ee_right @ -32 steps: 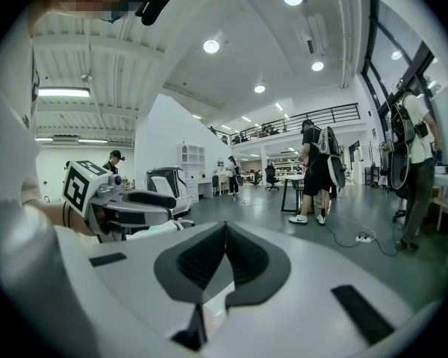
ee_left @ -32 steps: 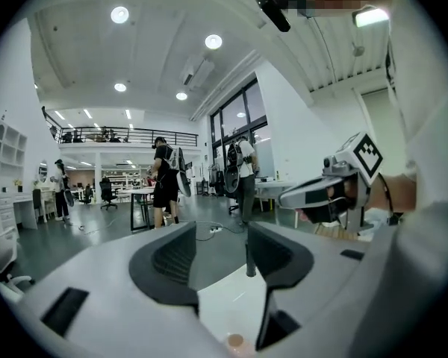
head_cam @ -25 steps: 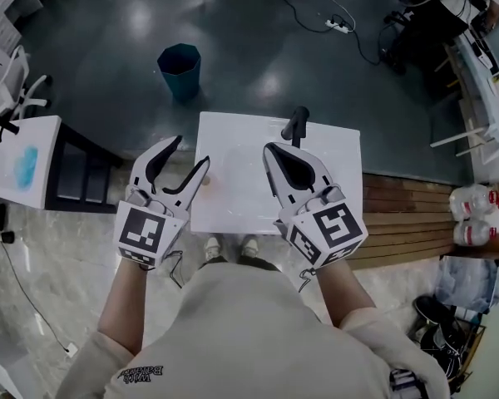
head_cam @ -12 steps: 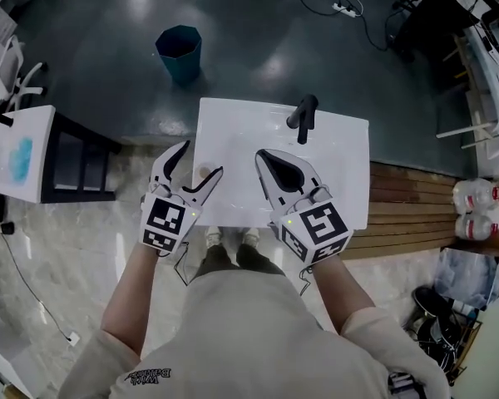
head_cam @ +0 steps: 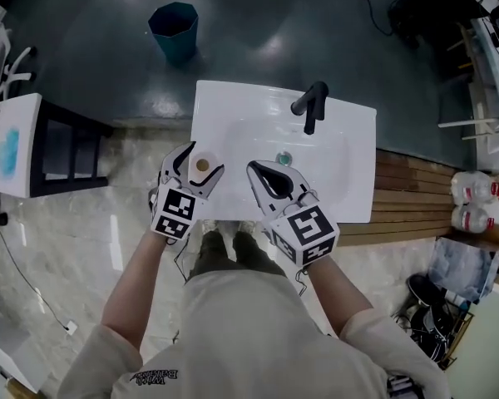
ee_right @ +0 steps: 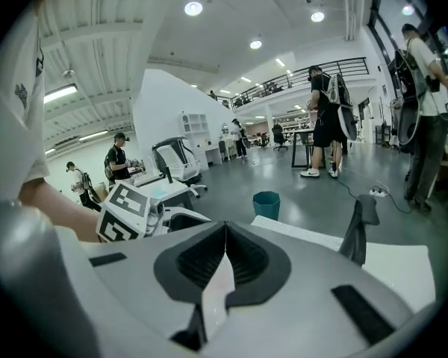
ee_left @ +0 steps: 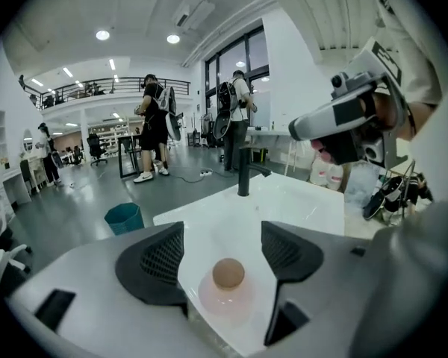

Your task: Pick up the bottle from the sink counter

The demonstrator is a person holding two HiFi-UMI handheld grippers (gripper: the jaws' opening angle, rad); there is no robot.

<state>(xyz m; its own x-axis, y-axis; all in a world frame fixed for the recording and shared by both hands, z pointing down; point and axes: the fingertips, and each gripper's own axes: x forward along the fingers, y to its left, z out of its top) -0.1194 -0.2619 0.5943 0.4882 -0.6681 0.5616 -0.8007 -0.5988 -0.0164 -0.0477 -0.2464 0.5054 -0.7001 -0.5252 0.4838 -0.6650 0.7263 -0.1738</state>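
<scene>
Step in hand: approach / pre-grasp. Bottle not yet gripped.

Landmark = faucet (head_cam: 309,105), black, at the far edge of the sink counter (head_cam: 349,173).

- Bottle (head_cam: 203,166): upright on the counter's flat rim, well left of the faucet and nearer the person. Clear pinkish body w/ brown cap (ee_left: 228,273). Counter is bare around it; the basin drain (head_cam: 284,158) lies betw. it and the faucet.
- Left gripper (head_cam: 202,161): jaws wide apart, have just been opening. The bottle stands betw. them. In the left gripper view (ee_left: 222,237) white counter shows on both sides of the bottle, so the pads (ee_left: 158,259) are not on it. No contact seen.
- Right gripper (head_cam: 252,168): jaws closed tip to tip, nothing held (ee_right: 225,233). It hangs over the near side of the basin, betw. bottle and faucet, clear of both. Idle for this task.

Next move (judgement): bring the left gripper a bit lower so the pads meet the body and not the cap, keep the bottle centred, close evenly, then lift straight up.

Risk (judgement): the bottle looks light and stands near the counter's left edge. If one pad arrives first it could tip or slide off that side. Right gripper should stay where it is, away from the bottle.
</scene>
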